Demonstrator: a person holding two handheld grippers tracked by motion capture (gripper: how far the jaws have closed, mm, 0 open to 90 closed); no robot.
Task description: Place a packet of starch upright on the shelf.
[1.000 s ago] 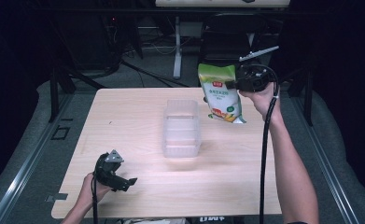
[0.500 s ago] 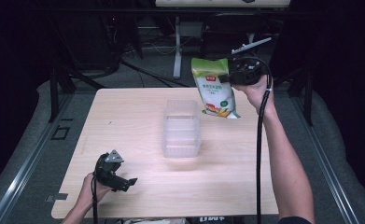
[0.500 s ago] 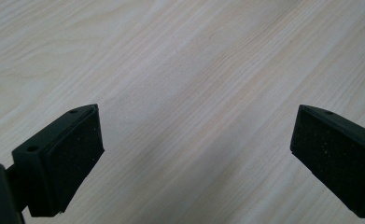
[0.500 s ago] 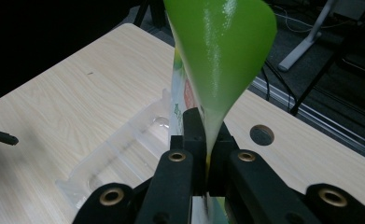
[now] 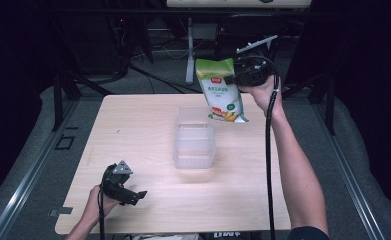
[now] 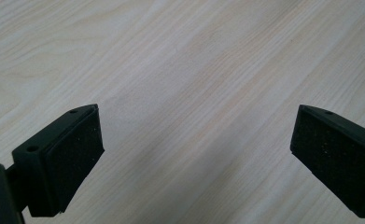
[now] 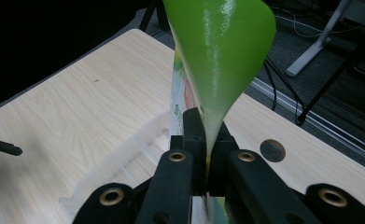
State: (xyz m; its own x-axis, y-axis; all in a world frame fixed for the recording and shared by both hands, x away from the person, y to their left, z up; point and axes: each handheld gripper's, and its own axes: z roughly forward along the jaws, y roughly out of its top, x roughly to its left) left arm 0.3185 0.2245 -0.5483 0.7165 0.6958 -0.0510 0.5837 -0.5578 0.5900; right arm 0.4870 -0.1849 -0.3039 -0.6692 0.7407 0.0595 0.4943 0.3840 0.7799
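Right hand-held gripper point(image 5: 234, 78) clamped on the upper edge of a green snack bag point(image 5: 220, 90), held up in the air over the far right part of the desk point(image 5: 133, 130), just beyond and right of the clear plastic container point(image 5: 194, 142). Seen in the right gripper view, jaws pinched tight on a thin fold of the bag point(image 7: 217, 56), bag body hanging down past them toward the container point(image 7: 124, 158). Left hand-held gripper point(image 5: 139, 194) resting low at the near left desk edge, jaws wide apart over bare wood point(image 6: 194, 93), holding nothing. Likely risks: grip only on a slim slick seam, so possible slip or peel-out if swung fast; bag dangling and free to swing, so could clip the container rim and shove or tip the light box, with no support from the idle left side; bag wider and taller than it looks against the opening, so may jam across the rim or land half out; early release means a drop onto the desk beside the container.
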